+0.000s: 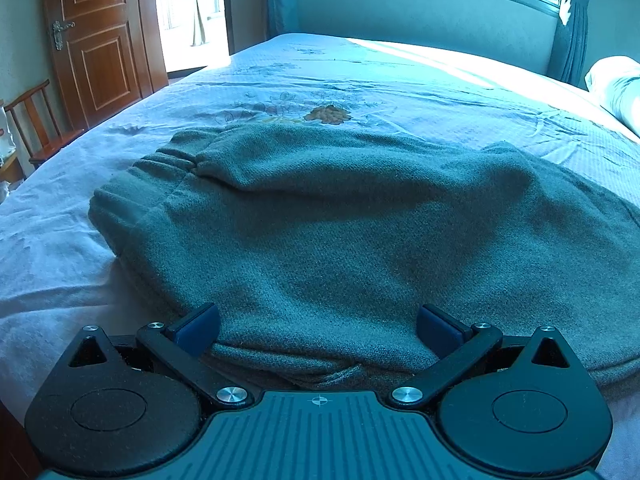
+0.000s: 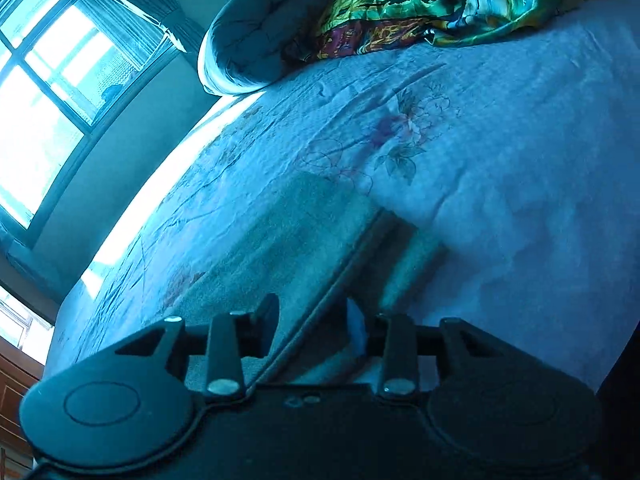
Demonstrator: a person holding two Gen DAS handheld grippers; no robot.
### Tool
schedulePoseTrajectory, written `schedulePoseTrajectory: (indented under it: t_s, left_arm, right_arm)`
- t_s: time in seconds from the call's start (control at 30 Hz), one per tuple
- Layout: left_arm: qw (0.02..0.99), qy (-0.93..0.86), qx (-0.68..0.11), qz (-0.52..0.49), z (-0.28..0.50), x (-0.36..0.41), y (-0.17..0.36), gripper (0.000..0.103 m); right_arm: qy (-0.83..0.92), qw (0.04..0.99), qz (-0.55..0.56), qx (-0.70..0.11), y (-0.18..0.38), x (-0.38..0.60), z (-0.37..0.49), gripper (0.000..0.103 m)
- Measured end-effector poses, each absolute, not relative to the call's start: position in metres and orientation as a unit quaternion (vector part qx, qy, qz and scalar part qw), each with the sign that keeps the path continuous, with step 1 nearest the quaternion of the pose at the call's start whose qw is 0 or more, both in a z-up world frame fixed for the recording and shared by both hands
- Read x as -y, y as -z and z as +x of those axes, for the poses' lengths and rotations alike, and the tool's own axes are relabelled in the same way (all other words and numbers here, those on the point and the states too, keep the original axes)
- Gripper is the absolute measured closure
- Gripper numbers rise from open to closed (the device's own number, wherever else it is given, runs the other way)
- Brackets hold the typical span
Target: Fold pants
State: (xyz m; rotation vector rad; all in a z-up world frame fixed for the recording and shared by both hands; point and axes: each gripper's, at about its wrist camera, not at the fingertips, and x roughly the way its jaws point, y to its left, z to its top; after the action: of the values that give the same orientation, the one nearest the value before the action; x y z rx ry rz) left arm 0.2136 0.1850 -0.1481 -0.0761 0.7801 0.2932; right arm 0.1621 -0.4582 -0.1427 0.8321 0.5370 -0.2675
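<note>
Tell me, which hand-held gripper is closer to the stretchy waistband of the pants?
Left. The left hand-held gripper faces the waistband across the pants; the right one sees no waistband.

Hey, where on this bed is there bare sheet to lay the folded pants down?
Bare sheet runs beyond the pants toward the window wall, and left of them toward the door. It is crowded by the pillow and the colourful cloth, and under the left tool.

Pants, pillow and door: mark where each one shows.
pants (image 1: 340,216), left wrist view, middle of the folded cloth.
pillow (image 2: 248,40), right wrist view, its rounded near end.
door (image 1: 96,40), left wrist view, centre panel.
</note>
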Motion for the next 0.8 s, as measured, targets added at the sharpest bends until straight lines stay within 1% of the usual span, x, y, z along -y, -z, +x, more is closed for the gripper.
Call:
schedulePoseTrajectory:
  t_s: [0.17,0.2,0.23,0.3,0.4,0.5,0.53,0.6,0.63,0.67,0.7,0.77,0.8]
  left_arm:
    - [0.912,-0.137,-0.384,-0.034,0.216,-0.187,0.145,0.000]
    - [0.914,-0.135,-0.381,-0.031,0.216,-0.187,0.142,0.000]
    - [0.916,-0.138,-0.377,-0.028,0.215,-0.189,0.140,0.000]
    - [0.915,-0.135,-0.379,-0.024,0.215,-0.194,0.140,0.000]
    - [0.912,-0.116,-0.394,-0.016,0.217,-0.198,0.141,0.000]
    - [0.907,-0.098,-0.408,-0.027,0.220,-0.205,0.139,0.000]
    - [0.907,-0.095,-0.409,-0.031,0.221,-0.206,0.139,0.000]
    - [0.908,-0.092,-0.407,-0.035,0.219,-0.207,0.141,0.000]
    - [0.909,-0.092,-0.405,-0.035,0.218,-0.207,0.142,0.000]
    - [0.910,-0.093,-0.402,-0.036,0.217,-0.207,0.143,0.000]
    - [0.911,-0.093,-0.400,-0.037,0.217,-0.207,0.144,0.000]
    - [0.911,-0.092,-0.400,-0.037,0.216,-0.207,0.144,0.000]
    - [0.911,-0.091,-0.400,-0.038,0.216,-0.208,0.144,0.000]
  right_arm:
    - [0.121,0.864,0.415,-0.257,0.150,0.468,0.170,0.075]
    - [0.121,0.865,0.408,-0.265,0.149,0.468,0.175,0.088]
    - [0.117,0.866,0.399,-0.277,0.146,0.468,0.180,0.103]
    - [0.099,0.878,0.384,-0.269,0.133,0.462,0.179,0.103]
    - [0.074,0.903,0.368,-0.206,0.089,0.455,0.160,0.103]
    - [0.061,0.913,0.357,-0.187,0.068,0.457,0.146,0.103]
    - [0.062,0.911,0.359,-0.190,0.070,0.460,0.143,0.103]
    - [0.070,0.905,0.359,-0.219,0.093,0.467,0.144,0.103]
    - [0.076,0.897,0.362,-0.241,0.108,0.470,0.148,0.103]
    - [0.079,0.877,0.376,-0.288,0.133,0.477,0.159,0.103]
    - [0.078,0.857,0.404,-0.309,0.151,0.482,0.160,0.103]
    - [0.071,0.840,0.462,-0.276,0.162,0.491,0.145,0.103]
    - [0.075,0.836,0.474,-0.268,0.162,0.493,0.141,0.099]
